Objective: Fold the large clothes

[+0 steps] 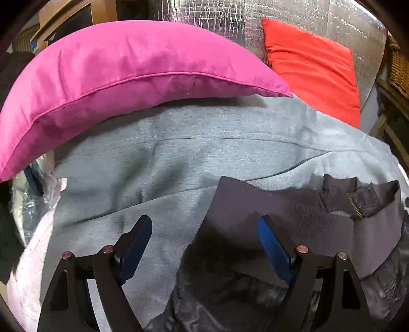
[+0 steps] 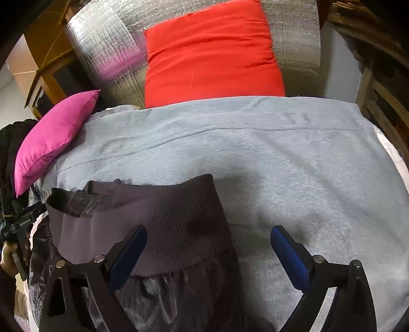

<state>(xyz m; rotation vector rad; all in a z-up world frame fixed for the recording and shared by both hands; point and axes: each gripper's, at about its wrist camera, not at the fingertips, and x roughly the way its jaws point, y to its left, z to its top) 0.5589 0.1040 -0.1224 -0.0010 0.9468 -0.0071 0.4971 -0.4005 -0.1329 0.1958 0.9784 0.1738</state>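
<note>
A dark grey jacket (image 1: 268,224) with a ribbed hem and a zipper (image 1: 355,204) lies on a light grey blanket (image 1: 166,158). My left gripper (image 1: 204,229) is open and empty, just above the jacket's left hem corner. In the right wrist view the jacket's ribbed band (image 2: 173,217) lies at lower left on the blanket (image 2: 294,166). My right gripper (image 2: 208,238) is open and empty, hovering over the band's right end. The left gripper's body and the hand holding it (image 2: 15,229) show at the left edge.
A pink pillow (image 1: 115,76) lies on the blanket's far left edge, also seen in the right wrist view (image 2: 51,138). A red pillow (image 2: 212,56) leans against a silver foil-covered backrest (image 2: 102,51). Wooden furniture (image 1: 71,18) and a wicker shelf (image 2: 378,84) flank the surface.
</note>
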